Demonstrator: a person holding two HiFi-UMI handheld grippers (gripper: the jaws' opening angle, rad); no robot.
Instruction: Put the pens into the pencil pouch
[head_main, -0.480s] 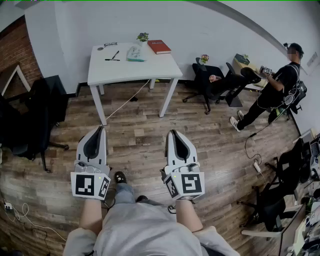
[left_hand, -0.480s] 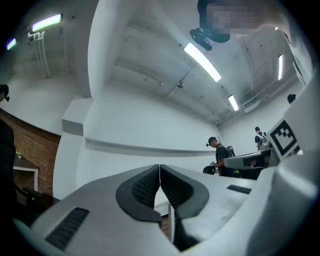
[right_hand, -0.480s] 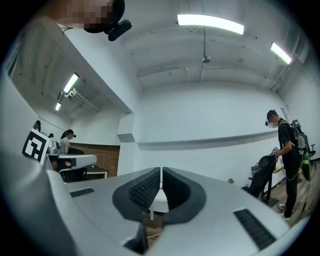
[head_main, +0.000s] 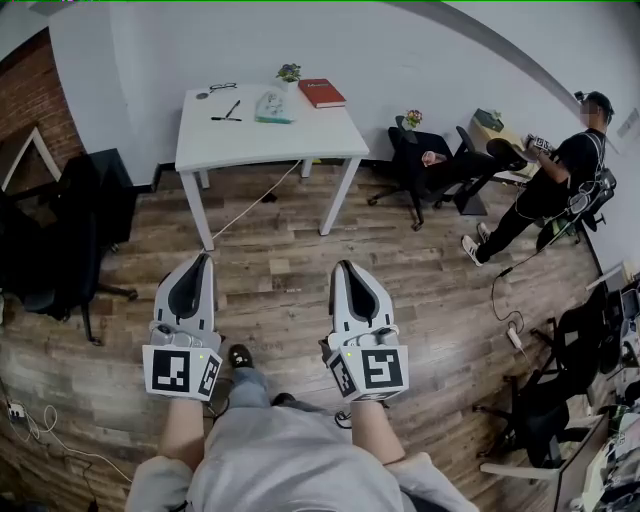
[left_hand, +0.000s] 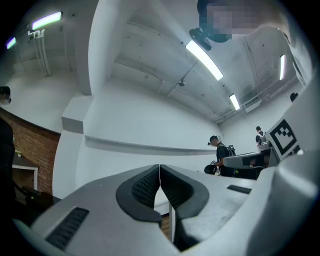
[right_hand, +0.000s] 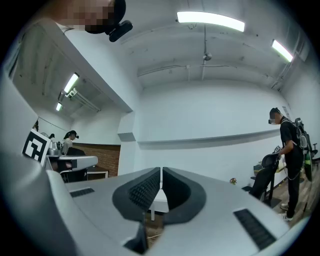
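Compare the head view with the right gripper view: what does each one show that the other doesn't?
Only the head view: the pens, pencil pouch and red book lying on the white table. Only the right gripper view: the ceiling lights, and a close look along jaws that are shut together with nothing between them. Both: the right gripper, that table and the standing person at the right.

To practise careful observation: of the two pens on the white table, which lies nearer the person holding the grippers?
The crosswise pen, lying parallel to the white table's near edge. The slanted pen lies just behind it, angled toward the wall.
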